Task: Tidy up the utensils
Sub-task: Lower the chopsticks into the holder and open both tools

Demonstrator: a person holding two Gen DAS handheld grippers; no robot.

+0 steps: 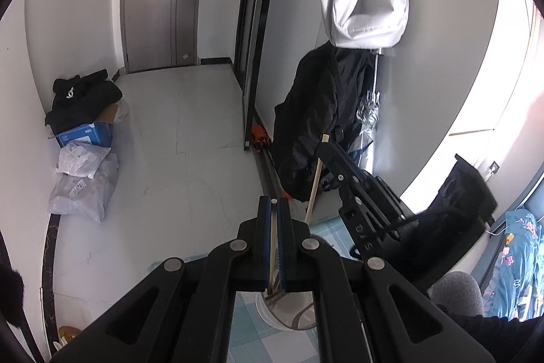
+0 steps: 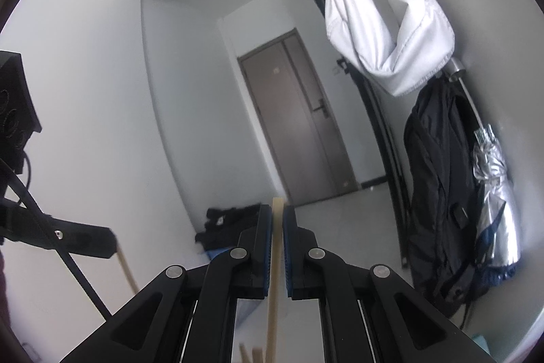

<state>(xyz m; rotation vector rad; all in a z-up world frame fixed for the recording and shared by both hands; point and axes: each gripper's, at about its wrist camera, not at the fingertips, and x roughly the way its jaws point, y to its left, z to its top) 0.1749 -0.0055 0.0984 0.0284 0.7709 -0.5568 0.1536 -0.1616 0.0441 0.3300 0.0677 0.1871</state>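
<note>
L gripper (image 1: 274, 210) pinches a chopstick (image 1: 272, 261); R gripper (image 2: 278, 213) pinches chopstick (image 2: 274, 278); no legible writing.

Black plastic left claw (image 1: 274, 227), right claw (image 2: 278, 233): blue ribbed pads, silver pivot screws, slotted arms.

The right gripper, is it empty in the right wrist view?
No, the right gripper is shut on a wooden stick that stands upright between its blue pads.
</note>
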